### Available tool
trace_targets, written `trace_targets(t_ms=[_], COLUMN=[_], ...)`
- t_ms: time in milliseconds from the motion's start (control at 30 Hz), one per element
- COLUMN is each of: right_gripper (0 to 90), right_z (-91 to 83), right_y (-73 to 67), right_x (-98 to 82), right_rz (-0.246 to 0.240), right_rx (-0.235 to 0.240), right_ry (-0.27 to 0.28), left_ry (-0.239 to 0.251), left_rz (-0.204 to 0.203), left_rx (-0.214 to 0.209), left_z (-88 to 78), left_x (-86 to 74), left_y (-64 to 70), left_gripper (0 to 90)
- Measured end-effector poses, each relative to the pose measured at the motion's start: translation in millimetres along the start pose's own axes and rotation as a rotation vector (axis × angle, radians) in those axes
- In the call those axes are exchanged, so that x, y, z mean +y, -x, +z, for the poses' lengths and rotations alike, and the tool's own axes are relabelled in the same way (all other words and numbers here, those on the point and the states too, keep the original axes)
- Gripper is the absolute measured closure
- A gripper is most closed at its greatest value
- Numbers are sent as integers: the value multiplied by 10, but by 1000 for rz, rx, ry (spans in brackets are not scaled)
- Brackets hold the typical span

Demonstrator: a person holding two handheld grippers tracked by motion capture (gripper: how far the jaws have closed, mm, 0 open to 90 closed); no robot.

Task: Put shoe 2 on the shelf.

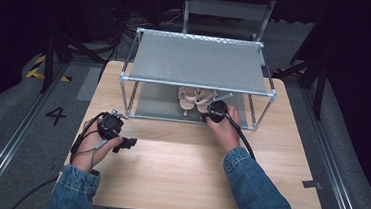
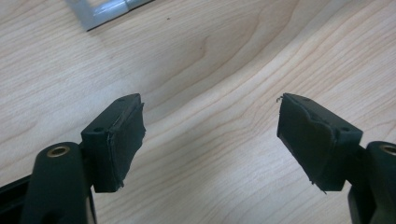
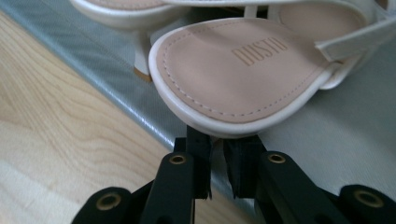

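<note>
Sandals [image 1: 195, 98], a pale pair with heels, sit side by side on the lower grey shelf of the metal-framed shoe rack [image 1: 199, 60], which stands at the far half of the wooden bench [image 1: 178, 174]. From where I stand the rack is the big thing here: a grey fabric top deck over tubular rails, and the pair tucked underneath near the front rail.

The work in hand looks like setting the pair onto that lower shelf, or else taking it out; I cannot say which. The right hand-held gripper [image 3: 216, 161] reaches in under the top deck and meets the nearer sandal [image 3: 243, 70] at its rear edge. Its jaws are drawn close together, right under the rim of the sole, and seem to pinch the heel part there, though the contact itself is hidden beneath the sole.

The left hand-held gripper [image 2: 210, 140] rests over bare bench wood off to the left of the rack, jaws wide apart with nothing between them.

Next, I'd judge, the right hand must either let go and back out cleanly without dragging the sandal, or lift it clear of the front rail without knocking its neighbour, which lies just beside it.
</note>
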State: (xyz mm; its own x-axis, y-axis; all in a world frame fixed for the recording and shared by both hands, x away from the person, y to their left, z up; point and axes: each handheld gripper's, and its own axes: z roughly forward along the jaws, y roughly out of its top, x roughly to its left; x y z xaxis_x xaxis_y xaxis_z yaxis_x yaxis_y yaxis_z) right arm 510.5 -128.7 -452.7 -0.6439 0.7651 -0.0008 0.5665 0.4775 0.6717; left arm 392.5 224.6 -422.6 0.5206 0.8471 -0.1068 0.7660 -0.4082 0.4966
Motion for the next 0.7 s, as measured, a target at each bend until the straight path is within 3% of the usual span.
trace_targets(t_ms=[333,400,533,700], right_gripper=[813,750,678,638], right_z=[90,71,-54,-284], right_y=[-7,-24,-74,-83], right_x=[51,47,42,18], right_rz=[-15,-25,-31,-13], right_rx=[-1,-15,-46,-40], right_ry=[3,1,17,39], left_ry=[2,1,2,1], left_rz=[-32,-33,-21,-14], left_rx=[14,13,11,5], left_z=[-65,-61,-49,-45], left_x=[-115,-113,-86,-56], left_y=[-59,-58,-47,-14], left_gripper=[237,237,237,236])
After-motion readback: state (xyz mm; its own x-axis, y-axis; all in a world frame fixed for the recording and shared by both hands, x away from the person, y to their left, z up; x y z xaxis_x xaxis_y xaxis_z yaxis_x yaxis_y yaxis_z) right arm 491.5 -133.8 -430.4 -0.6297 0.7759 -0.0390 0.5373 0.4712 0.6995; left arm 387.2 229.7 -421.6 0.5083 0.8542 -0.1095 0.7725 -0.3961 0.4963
